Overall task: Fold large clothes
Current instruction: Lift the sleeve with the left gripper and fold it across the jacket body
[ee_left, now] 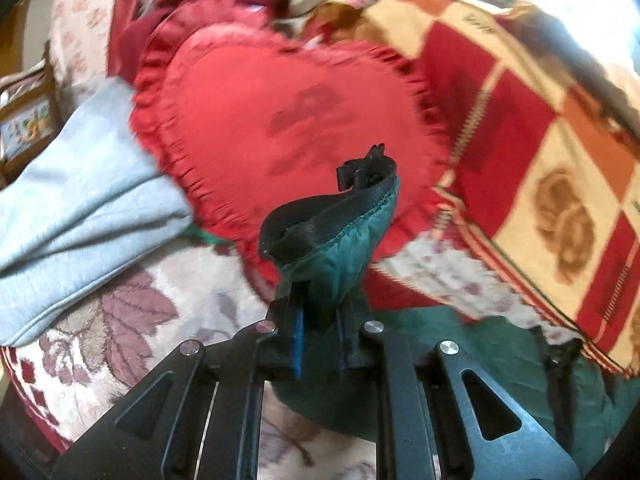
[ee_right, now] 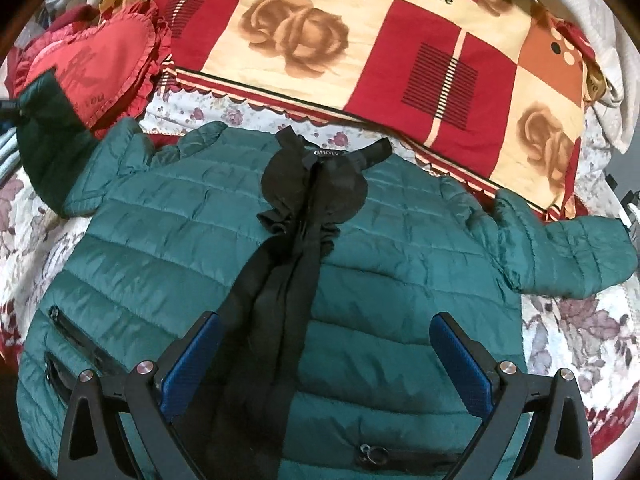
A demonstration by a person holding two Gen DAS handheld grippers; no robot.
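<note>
A green quilted jacket [ee_right: 168, 240] lies front up on the bed, collar toward the pillows, with its black zip band [ee_right: 280, 264] running down the middle. Its right sleeve [ee_right: 560, 248] lies spread out. My right gripper [ee_right: 326, 344] is open and empty, low over the jacket's lower front. My left gripper [ee_left: 320, 312] is shut on the cuff of the jacket's left sleeve [ee_left: 340, 256], green with a black edge, and holds it up in front of a red heart cushion; that sleeve also shows in the right wrist view [ee_right: 44, 120] at the left edge.
A red heart cushion [ee_left: 280, 120] lies past the held cuff and shows in the right wrist view [ee_right: 96, 68] too. A red and cream checked pillow [ee_right: 360, 52] lies beyond the collar. A grey garment [ee_left: 80, 208] lies at the left. The floral bedspread [ee_right: 580, 344] is under everything.
</note>
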